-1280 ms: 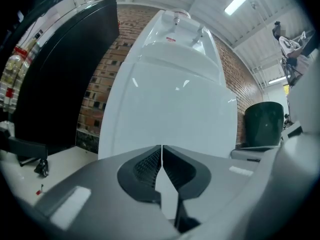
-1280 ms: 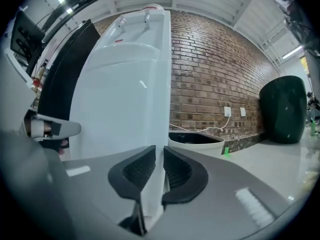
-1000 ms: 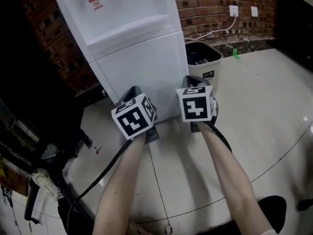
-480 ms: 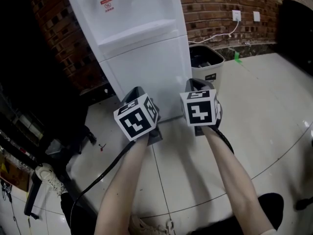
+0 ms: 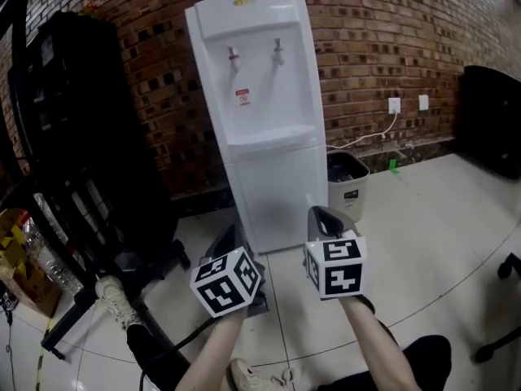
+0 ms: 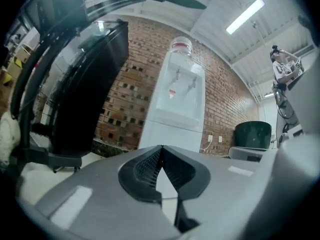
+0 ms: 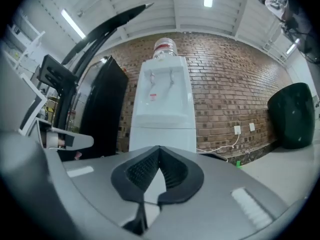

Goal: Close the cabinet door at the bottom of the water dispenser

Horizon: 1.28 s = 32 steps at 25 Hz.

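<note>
The left gripper (image 6: 161,147) is closing its jaws until they touch, and the right gripper (image 7: 159,147) has its jaws pressed together. Both are empty above the pale tiled floor (image 5: 407,218). Ahead, the cabinet door (image 5: 285,194) sits flush at the bottom of the water dispenser (image 5: 264,96), against the brick wall (image 5: 366,47).

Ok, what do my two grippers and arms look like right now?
The left gripper and right gripper are grey plastic, each with black ribbed pads in a V-shaped recess. Each carries a white cube printed with black square markers. No sleeves cover the forearms.
</note>
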Each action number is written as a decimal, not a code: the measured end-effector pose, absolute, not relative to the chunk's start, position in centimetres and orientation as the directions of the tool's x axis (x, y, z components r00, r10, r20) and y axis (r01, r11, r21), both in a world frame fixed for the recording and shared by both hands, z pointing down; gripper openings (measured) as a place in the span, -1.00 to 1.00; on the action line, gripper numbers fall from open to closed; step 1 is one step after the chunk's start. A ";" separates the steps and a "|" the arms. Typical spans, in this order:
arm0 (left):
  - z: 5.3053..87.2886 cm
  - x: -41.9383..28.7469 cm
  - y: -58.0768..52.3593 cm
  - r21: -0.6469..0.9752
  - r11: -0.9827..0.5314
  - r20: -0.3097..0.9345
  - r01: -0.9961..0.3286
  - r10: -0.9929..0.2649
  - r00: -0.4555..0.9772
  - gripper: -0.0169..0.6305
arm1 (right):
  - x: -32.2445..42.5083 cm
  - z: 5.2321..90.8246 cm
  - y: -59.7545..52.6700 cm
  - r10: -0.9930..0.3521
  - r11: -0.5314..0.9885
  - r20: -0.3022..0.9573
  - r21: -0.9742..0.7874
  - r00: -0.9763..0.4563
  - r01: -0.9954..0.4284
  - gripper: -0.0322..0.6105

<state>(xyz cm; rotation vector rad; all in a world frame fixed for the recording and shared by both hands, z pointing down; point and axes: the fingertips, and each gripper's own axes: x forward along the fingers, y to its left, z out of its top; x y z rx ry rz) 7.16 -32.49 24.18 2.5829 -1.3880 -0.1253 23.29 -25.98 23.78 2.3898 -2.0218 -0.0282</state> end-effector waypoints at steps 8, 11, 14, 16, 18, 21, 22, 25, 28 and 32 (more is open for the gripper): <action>25.5 -0.4 -22.2 -0.010 -0.502 -0.124 -0.865 -0.858 0.499 -0.91 | 15.0 23.1 -16.1 -0.980 -0.064 -0.184 -0.052 0.073 -0.997 -0.90; 29.3 -0.3 -20.9 -0.052 -0.510 -0.088 -0.858 -0.854 0.513 -0.90 | 12.9 26.5 -14.5 -0.979 -0.030 -0.200 -0.113 0.052 -0.993 -0.90; 31.7 0.0 -20.3 -0.005 -0.544 -0.033 -0.839 -0.839 0.544 -0.90 | 11.6 30.5 -14.8 -0.992 -0.043 -0.118 -0.105 0.055 -0.994 -0.90; 31.9 -0.1 -20.2 0.052 -0.558 -0.027 -0.828 -0.830 0.558 -0.90 | 11.5 31.5 -15.4 -0.994 -0.052 -0.089 -0.092 0.060 -0.994 -0.90; 31.8 -0.3 -20.5 0.042 -0.554 -0.030 -0.831 -0.832 0.554 -0.90 | 11.7 31.4 -15.9 -0.994 -0.053 -0.092 -0.098 0.062 -0.994 -0.90; 31.8 -0.8 -20.8 0.051 -0.542 -0.029 -0.839 -0.840 0.541 -0.90 | 12.2 30.6 -16.1 -0.993 -0.056 -0.099 -0.098 0.065 -0.994 -0.90; 31.8 -1.0 -21.0 0.071 -0.539 -0.027 -0.839 -0.842 0.539 -0.90 | 12.3 30.4 -16.1 -0.993 -0.057 -0.102 -0.091 0.066 -0.994 -0.90; 31.9 -1.7 -21.3 0.104 -0.525 -0.019 -0.845 -0.850 0.526 -0.90 | 12.3 29.9 -16.0 -0.993 -0.057 -0.103 -0.074 0.065 -0.996 -0.90; 32.0 -1.9 -21.3 0.108 -0.518 -0.020 -0.849 -0.854 0.519 -0.90 | 12.2 29.9 -15.8 -0.993 -0.055 -0.096 -0.065 0.061 -0.996 -0.90; 32.1 -1.7 -21.2 0.105 -0.522 -0.018 -0.846 -0.852 0.524 -0.90 | 11.8 30.1 -15.8 -0.994 -0.053 -0.090 -0.056 0.058 -0.997 -0.90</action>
